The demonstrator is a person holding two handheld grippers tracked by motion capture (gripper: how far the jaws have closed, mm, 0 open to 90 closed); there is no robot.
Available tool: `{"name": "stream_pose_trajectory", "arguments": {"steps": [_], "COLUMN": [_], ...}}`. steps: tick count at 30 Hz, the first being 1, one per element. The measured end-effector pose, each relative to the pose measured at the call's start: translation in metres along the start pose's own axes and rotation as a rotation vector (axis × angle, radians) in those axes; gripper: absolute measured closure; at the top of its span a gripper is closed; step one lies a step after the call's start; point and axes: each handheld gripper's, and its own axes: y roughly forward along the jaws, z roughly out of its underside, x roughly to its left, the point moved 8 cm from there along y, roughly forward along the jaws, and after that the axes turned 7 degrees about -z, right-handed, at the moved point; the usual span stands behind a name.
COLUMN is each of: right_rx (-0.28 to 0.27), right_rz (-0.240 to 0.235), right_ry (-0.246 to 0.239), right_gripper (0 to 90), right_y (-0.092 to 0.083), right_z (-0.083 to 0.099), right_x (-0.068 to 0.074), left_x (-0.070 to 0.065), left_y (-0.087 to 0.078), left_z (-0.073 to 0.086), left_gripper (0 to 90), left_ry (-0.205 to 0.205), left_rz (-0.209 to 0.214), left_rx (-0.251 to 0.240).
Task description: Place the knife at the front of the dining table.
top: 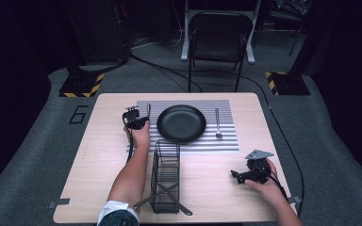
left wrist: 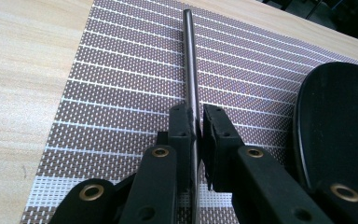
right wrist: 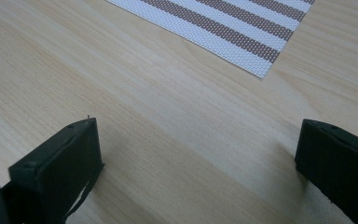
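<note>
The light wooden desk carries a grey and white striped woven placemat at its far middle, and on this mat sits a round black plate. Nearer, in front of the plate, stands a tall black wire basket, with a flat grey utensil lying across under its near end. The left gripper is at the left edge of the mat, just beside the plate, and its fingers are closed tight on a thin, long dark metal utensil handle, which points away toward the far side, low over the mat. Which kind of cutlery it is I cannot tell, because its working end is hidden. The right gripper rests near the right near corner of the desk with its fingers wide apart and empty. A small silver metal fork lies on the mat right of the plate. The main risk, in my judgement, is the narrow grip: the handle is smooth and thin, so it may turn or slide between the fingers when released or moved. It could also knock the plate rim, which is very near, or settle crooked, not parallel to the fork. A quick opening may let the handle roll off the mat.
</note>
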Motion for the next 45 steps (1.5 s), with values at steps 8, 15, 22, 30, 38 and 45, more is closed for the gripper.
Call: {"name": "stream_pose_trajectory", "arguments": {"steps": [8,15,22,30,38,45], "right_rx": [0.000,0.000,0.000,0.000,0.000,-0.001], "right_rz": [0.000,0.000,0.000,0.000,0.000,0.001], "right_ry": [0.000,0.001,0.000,0.000,0.000,0.000], "right_gripper": [0.0,0.0,0.0,0.0,0.0,0.0], "right_y": [0.000,0.000,0.000,0.000,0.000,0.000], "right_z": [0.000,0.000,0.000,0.000,0.000,0.000], "right_x": [0.000,0.000,0.000,0.000,0.000,0.000], "left_x": [0.000,0.003,0.008,0.008,0.011,0.012], "left_y": [0.000,0.000,-0.003,-0.005,-0.009,-0.014], "left_z": [0.000,0.000,0.000,0.000,0.002,0.001], "left_gripper": [82.4,81.1,78.3,72.4,71.9,71.1], "left_ry": [-0.006,-0.016,-0.026,-0.014,0.007,0.031], "left_rz": [0.010,0.023,0.032,0.031,0.024,0.022], "left_rx": [-0.002,0.009,0.010,0.013,0.013,0.018]}}
